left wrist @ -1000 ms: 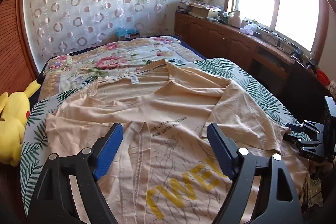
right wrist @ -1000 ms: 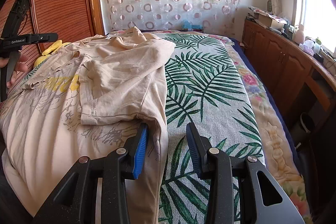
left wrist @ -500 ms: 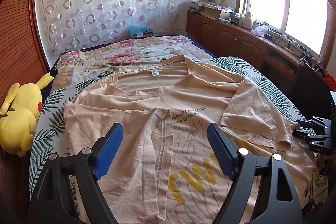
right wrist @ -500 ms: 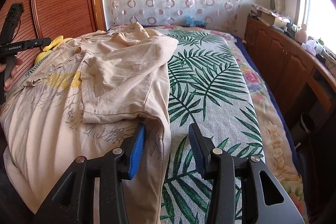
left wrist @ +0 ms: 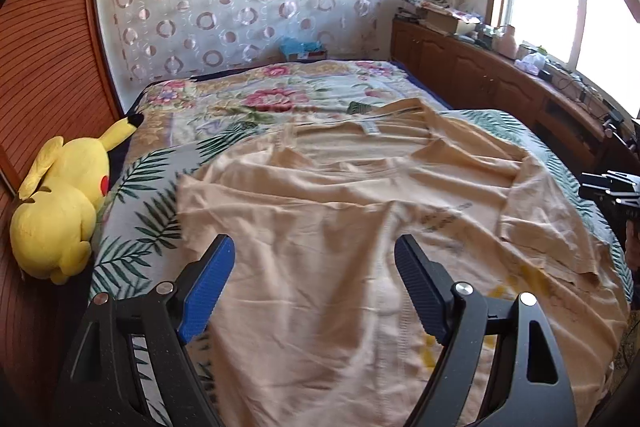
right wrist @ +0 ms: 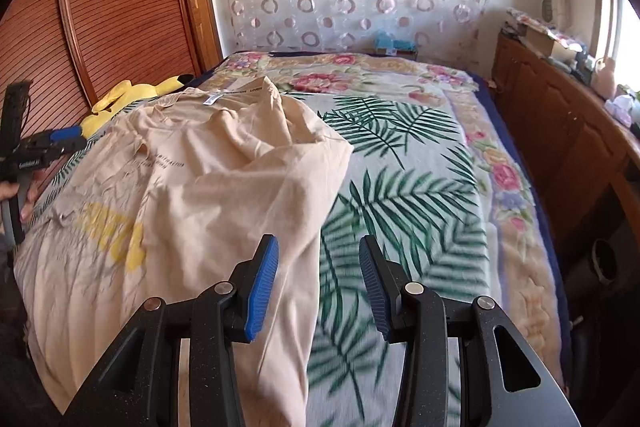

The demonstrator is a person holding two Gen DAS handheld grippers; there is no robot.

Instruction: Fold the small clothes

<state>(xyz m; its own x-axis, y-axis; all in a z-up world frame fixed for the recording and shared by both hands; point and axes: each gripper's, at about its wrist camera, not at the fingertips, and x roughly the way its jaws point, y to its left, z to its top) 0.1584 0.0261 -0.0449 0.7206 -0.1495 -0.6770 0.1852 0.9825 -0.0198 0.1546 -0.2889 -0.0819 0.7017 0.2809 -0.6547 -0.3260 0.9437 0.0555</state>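
A peach T-shirt (left wrist: 340,207) with yellow lettering lies spread on the bed, its collar and white label towards the headboard. In the left wrist view my left gripper (left wrist: 316,259) hangs open above the shirt's left half, nothing between its blue pads. The right gripper (left wrist: 588,185) shows at the right edge. In the right wrist view the T-shirt (right wrist: 224,167) has its right side folded inward. My right gripper (right wrist: 318,259) stands open over the shirt's right edge; cloth lies below the jaws and the pads do not press it. A hand holds the left gripper (right wrist: 74,141) at far left.
A leaf-and-flower bed cover (right wrist: 400,187) lies under the shirt. A yellow plush toy (left wrist: 60,203) sits at the bed's left edge by the wooden wardrobe (right wrist: 120,7). A wooden cabinet (right wrist: 560,131) with clutter runs along the right under the window.
My left gripper has slid left over the shirt, bringing the plush toy further into view. My right gripper has lifted away from the shirt's edge, jaws slightly wider.
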